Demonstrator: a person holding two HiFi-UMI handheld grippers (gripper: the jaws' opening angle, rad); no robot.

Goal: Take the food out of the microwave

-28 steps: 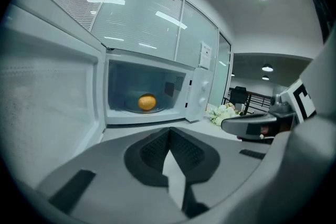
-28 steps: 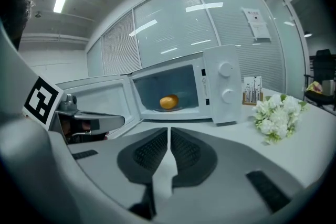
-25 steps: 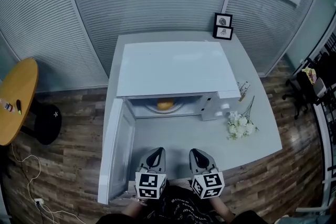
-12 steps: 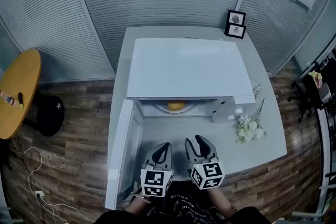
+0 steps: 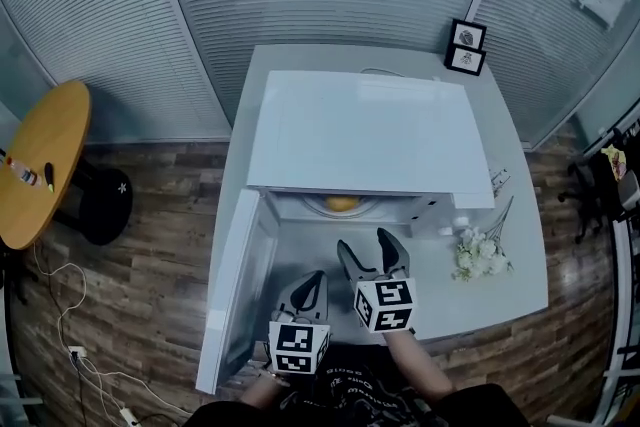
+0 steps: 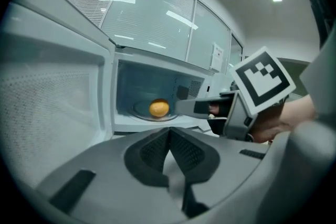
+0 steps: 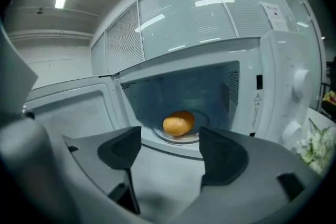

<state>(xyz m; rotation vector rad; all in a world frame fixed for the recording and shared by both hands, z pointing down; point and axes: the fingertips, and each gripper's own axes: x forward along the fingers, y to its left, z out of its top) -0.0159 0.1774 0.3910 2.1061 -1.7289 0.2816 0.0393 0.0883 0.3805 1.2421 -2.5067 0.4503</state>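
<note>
Closest in, at about 6 o'clock in the head view, the left gripper (image 5: pixel 314 277) hung over the near edge of the pale table (image 5: pixel 500 300). Its own view showed the left gripper (image 6: pixel 169 131) with its jaws pressed together and nothing between them. Just ahead of it, toward 1 o'clock, the right gripper (image 5: pixel 368 246) pointed at the oven mouth. In the right gripper view the right gripper (image 7: pixel 169 135) had its jaws spread wide and opening, with only bare table between them and no thing pinched.

Beyond both claws stood the white microwave (image 5: pixel 370 130), its door (image 5: pixel 235 290) swung fully open toward 9 o'clock. The food (image 7: pixel 178 123), a round orange-yellow item that might have been a bun or a fruit, lay inside the cavity on the turntable plate (image 7: pixel 185 138), at 12 o'clock from the right gripper and well apart from its tips. From the head view the food (image 5: pixel 342 203) just peeked out under the front edge of the oven top.

White flowers (image 5: pixel 482 253) lay on the table at 3 o'clock of the right gripper. Two small picture frames (image 5: pixel 467 48) stood at the far corner, around 1 o'clock. Off the table at 9 o'clock was a round wooden table (image 5: pixel 45 170).
</note>
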